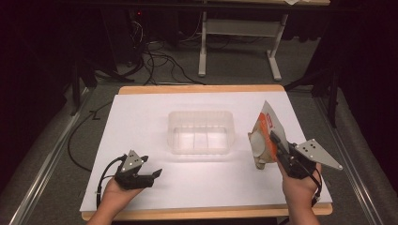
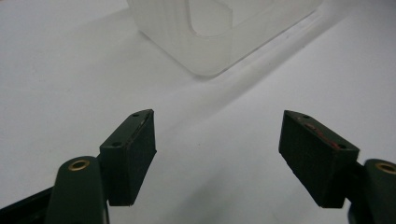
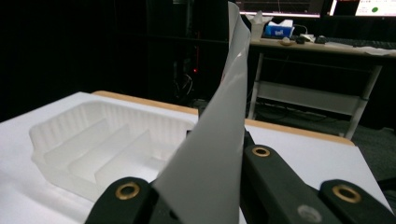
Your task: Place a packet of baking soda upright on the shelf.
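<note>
1. The right gripper [image 1: 278,142] has its jaws clamped on a foil snack packet [image 1: 264,136], held up off the white surface [image 1: 141,122] just to the right of the clear plastic tray [image 1: 201,131]. The likely step is carrying the packet over and into that tray.
2. The grip sits on the packet's right-hand edge, so the packet stands tall and flops a little. It should travel slowly so that it does not swing or slip out of the jaws.
3. The packet's lower end needs to clear the tray's near-right rim before it comes down. A lift first, then a move sideways, looks safer than a drag across the rim.
4. In the right gripper view, low ribs divide the tray [image 3: 107,144] into sections. The packet [image 3: 219,135] would best be laid flat along them, not stood on end.
5. The left gripper [image 1: 149,174] rests low on the surface, its jaws wide apart and empty, pointing toward the tray's near corner [image 2: 205,42]. It could steady the light tray if the packet nudges it.
6. Hard to make out: the packet's print is blurred in the high view, and its silver back hides the pads of the right gripper [image 3: 219,186]. What lies under the packet's lower end cannot be told.
</note>
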Motion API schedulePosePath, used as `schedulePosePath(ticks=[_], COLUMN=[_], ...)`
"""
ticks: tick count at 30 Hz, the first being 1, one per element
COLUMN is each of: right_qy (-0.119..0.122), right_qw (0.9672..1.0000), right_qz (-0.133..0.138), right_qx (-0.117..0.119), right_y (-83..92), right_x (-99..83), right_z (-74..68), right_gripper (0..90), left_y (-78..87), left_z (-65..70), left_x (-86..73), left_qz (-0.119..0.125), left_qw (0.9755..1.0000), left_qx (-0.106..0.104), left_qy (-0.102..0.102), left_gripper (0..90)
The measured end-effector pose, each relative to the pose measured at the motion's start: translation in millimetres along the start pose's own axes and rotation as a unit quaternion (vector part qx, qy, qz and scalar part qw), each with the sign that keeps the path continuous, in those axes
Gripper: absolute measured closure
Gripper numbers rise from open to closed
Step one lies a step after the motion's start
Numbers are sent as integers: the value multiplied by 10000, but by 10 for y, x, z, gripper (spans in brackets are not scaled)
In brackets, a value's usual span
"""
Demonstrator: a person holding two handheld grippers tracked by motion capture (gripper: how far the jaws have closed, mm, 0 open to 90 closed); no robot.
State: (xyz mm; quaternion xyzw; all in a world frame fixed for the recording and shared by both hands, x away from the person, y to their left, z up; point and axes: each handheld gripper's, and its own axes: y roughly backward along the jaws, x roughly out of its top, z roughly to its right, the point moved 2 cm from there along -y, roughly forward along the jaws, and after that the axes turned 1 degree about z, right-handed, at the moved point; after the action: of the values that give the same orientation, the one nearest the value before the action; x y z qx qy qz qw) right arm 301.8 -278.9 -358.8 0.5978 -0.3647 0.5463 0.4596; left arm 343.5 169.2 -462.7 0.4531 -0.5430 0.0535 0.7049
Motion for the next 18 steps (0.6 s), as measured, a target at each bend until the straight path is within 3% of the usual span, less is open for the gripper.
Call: schedulePosePath(ticks=[11,18], right_qy=[-21,-28], right_qw=[9995,9987], right_qz=[285,402], right_qx=[125,320], right_y=[-135,-279], right_x=[413,562], right_z=[-110,-282], right_gripper=[900,900], left_y=[15,28], left_z=[-1,-1], left_x=[3,7], left_qz=[31,51], left_qw=[10000,10000], left_qx=[-17,-12], left_qy=[5,-6], left_gripper=[278,278])
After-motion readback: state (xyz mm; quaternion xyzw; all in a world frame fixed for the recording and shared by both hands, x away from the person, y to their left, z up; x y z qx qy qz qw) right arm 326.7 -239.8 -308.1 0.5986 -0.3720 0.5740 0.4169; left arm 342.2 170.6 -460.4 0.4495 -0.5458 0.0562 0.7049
